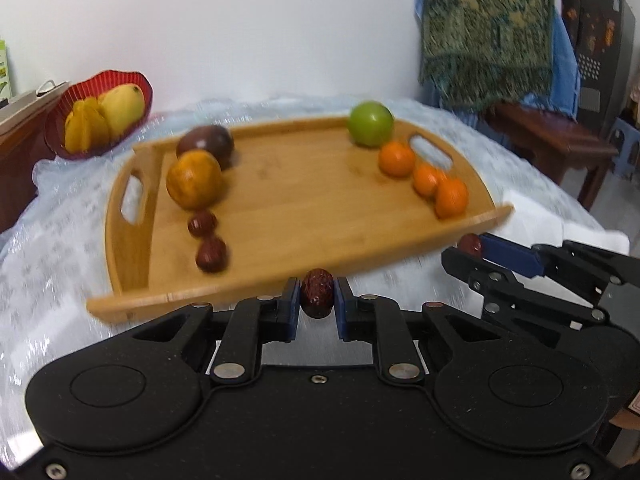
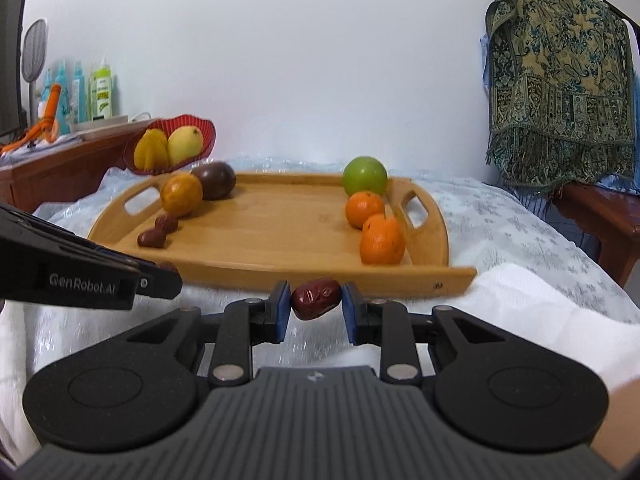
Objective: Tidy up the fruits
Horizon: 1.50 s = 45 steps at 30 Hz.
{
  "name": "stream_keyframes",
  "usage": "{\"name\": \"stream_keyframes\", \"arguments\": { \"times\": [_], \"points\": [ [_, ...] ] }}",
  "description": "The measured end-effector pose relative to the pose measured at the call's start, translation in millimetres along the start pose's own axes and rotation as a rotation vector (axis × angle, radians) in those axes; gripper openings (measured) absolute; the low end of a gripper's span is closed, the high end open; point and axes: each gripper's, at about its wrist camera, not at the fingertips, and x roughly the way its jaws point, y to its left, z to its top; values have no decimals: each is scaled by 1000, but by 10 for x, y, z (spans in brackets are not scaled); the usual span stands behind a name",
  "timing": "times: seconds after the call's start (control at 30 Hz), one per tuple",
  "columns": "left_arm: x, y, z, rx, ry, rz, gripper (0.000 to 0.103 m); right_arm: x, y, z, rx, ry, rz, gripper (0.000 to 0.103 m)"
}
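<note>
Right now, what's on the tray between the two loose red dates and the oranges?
Nothing: the right wrist view shows bare wood of the tray between the loose red dates and the oranges. Each tool grips another date short of the tray's near rim.

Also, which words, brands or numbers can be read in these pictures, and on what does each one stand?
"GenRobot.AI": white letters on the side of the left tongs, in the right wrist view.
Labels on the green bottle and the blue bottles: too small to read.
Nothing else is readable.
</note>
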Motion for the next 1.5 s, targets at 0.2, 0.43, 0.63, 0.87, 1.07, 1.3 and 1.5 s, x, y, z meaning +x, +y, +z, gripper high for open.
{"name": "stream_keyframes", "arguments": {
  "times": [0.2,0.43,0.63,0.87,1.07,1.3,1.5],
  "points": [
    [222,106,287,-44,-33,1,17,236,-96,213,24,-19,19,32],
    [607,270,591,-96,-29,5,17,621,-162,440,57,-5,37,32],
    [880,353,824,-104,-38,34,17,915,-192,599,65,10,43,33],
    [1098,426,950,-112,-36,58,17,1166,-181,679,66,34,54,33],
    [1196,467,938,-111,-31,77,17,1322,-159,719,60,58,62,33],
    [1258,494,930,-107,-23,89,17,1442,-152,733,63,84,65,34],
    [1289,504,925,-111,-17,91,17,1502,-145,721,67,104,66,35]
  ]
}}
